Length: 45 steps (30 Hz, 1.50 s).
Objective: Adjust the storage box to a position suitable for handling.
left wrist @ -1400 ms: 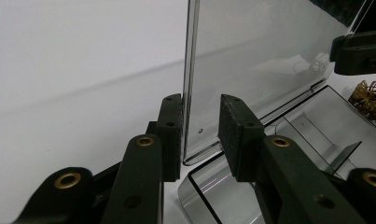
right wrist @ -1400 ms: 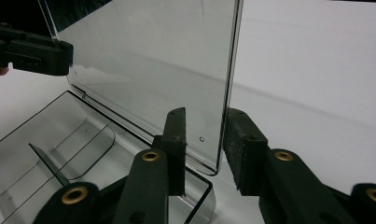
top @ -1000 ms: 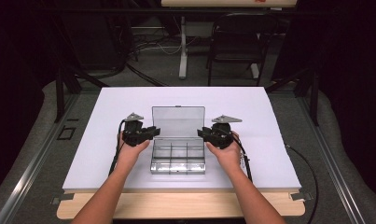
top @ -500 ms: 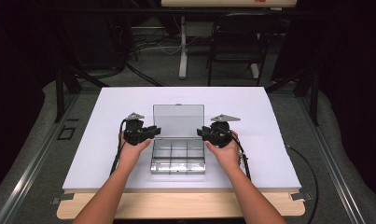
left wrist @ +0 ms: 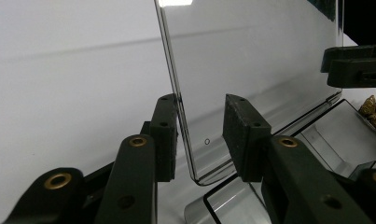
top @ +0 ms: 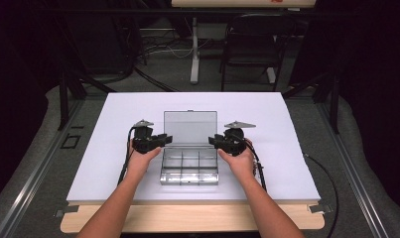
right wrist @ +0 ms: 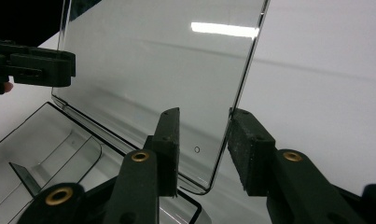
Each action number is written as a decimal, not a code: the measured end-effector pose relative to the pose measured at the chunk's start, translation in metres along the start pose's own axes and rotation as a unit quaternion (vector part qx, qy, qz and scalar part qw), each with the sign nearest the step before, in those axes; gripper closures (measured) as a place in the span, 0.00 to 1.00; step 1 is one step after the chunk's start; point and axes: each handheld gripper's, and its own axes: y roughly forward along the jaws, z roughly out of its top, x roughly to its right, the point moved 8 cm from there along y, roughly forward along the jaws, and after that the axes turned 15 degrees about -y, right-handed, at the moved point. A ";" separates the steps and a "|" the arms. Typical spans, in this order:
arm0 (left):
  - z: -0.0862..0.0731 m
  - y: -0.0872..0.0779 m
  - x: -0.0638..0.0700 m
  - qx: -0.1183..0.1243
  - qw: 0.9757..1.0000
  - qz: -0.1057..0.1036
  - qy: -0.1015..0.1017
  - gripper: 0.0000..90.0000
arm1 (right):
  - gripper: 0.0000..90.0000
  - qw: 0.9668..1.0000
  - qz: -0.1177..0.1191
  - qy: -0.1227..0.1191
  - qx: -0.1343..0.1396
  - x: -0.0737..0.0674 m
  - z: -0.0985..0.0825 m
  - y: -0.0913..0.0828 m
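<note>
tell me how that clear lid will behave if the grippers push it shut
The clear lid looks thin, rigid plastic hinged to the box, so it would likely swing rather than bend. Its glossy faces may slip between the open jaws. The box seems light and might slide.

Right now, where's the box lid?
High view: the lid stands open at the far side of the clear box, mid-table, between the left tool and right tool.

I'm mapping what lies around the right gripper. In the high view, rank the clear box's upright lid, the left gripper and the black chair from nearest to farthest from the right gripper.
1. The lid, beside the right gripper on its inner side, its edge between the open jaws.
2. The left gripper, across the box at the lid's other edge.
3. The black chair, on the floor beyond the table's far edge.
</note>
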 end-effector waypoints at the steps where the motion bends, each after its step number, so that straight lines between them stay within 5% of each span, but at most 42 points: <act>1: 0.000 0.000 0.000 -0.001 1.000 -0.001 -0.002 0.73 | 0.72 1.000 -0.002 0.000 -0.002 0.000 -0.001 0.000; 45: -0.003 0.012 -0.004 -0.016 0.999 -0.009 -0.041 0.61 | 0.61 0.997 0.025 0.066 -0.016 0.003 -0.006 0.012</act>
